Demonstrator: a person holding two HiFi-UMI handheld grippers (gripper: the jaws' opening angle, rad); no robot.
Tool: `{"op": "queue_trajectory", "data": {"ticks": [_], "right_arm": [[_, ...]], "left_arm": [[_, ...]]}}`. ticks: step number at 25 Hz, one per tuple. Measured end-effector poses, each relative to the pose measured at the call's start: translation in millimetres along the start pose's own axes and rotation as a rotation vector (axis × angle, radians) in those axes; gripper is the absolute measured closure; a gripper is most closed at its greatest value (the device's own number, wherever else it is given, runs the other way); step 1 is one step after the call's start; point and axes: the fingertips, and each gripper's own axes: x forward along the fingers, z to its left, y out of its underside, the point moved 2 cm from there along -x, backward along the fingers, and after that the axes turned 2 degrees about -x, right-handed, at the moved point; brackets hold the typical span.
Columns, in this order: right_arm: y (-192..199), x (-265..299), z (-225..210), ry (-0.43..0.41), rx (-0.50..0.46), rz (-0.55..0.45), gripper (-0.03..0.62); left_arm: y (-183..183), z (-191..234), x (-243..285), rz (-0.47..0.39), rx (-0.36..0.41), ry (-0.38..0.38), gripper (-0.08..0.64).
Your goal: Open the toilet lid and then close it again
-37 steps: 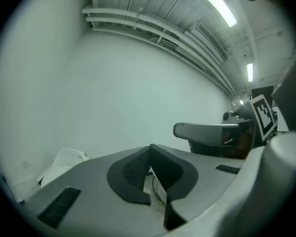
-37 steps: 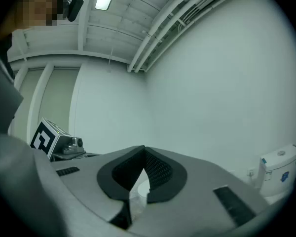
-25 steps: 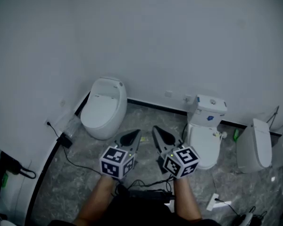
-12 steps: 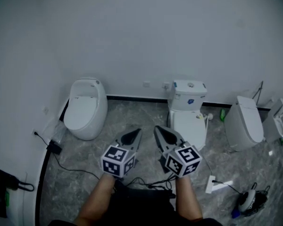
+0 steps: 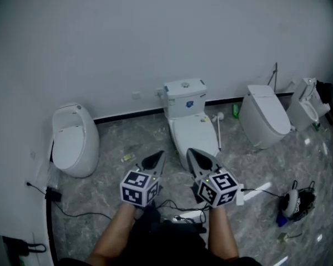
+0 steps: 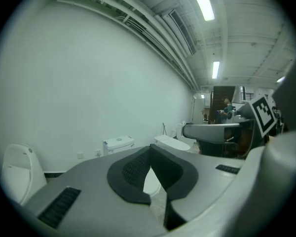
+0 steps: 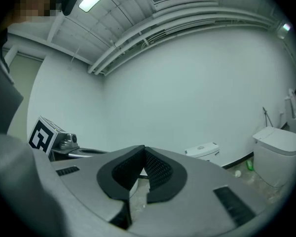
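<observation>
A white toilet with a tank (image 5: 185, 97) stands against the wall, its lid (image 5: 194, 135) down. It lies straight ahead of both grippers and shows small in the left gripper view (image 6: 118, 144) and the right gripper view (image 7: 202, 151). My left gripper (image 5: 157, 155) and right gripper (image 5: 192, 153) are held side by side above the floor, short of the bowl. Both are shut and hold nothing. Neither touches the toilet.
A rounded tankless toilet (image 5: 72, 140) stands at the left and two more toilets (image 5: 266, 115) (image 5: 308, 107) at the right. On the grey stone floor lie cables (image 5: 72, 212), a white power strip (image 5: 256, 191), a headset-like object (image 5: 291, 204) and a green bottle (image 5: 235, 111).
The view has swung right: the toilets have slid leftward in the picture, and the tank toilet now sits ahead of the grippers. Both grippers stayed shut.
</observation>
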Motion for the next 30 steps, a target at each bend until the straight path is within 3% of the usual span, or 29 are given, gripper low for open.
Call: {"op": "queue_trajectory", "data": {"ticks": [12, 22, 30], "right_arm": [[12.7, -18.7, -100.3, 0.257, 0.046, 0.027, 0.581], [38.9, 24.5, -175.6, 0.384, 0.115, 0.112, 0.581], [71.2, 53.0, -239.8, 0.480, 0.187, 0.160, 0.580]], "left_arm": [[20.6, -27.6, 105.0, 0.100, 0.056, 0.167, 0.552], [48.1, 3.3, 193.6, 0.180, 0.057, 0.240, 0.552], [85.4, 29.5, 262.0, 0.277, 0.059, 0.256, 0.552]]}}
